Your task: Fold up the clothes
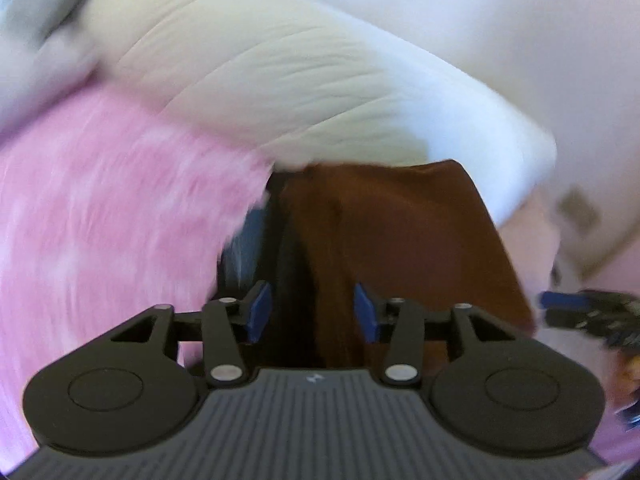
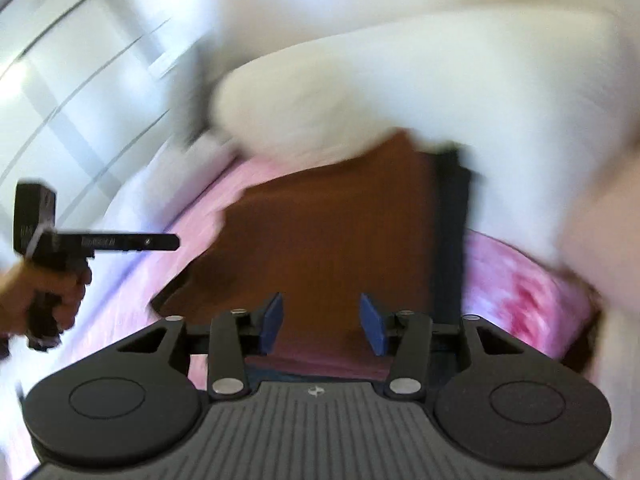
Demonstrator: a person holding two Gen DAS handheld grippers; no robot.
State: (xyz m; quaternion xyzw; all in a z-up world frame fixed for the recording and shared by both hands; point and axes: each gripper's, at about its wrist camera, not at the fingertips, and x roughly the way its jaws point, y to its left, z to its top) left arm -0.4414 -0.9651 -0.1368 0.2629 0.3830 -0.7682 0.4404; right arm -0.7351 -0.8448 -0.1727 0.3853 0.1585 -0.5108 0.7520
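The folded brown garment (image 2: 332,240) was seen lying straight ahead of the right gripper (image 2: 322,322), long axis running away from it; both it and the left gripper (image 1: 314,312) were held parted, grasping nothing.

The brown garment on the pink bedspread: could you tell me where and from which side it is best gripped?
Probably at the free left edge of the brown garment, near its near-left corner. That edge lies exposed on the pink bedspread, whereas a dark garment borders the right edge. The open right gripper could come in low from the left.
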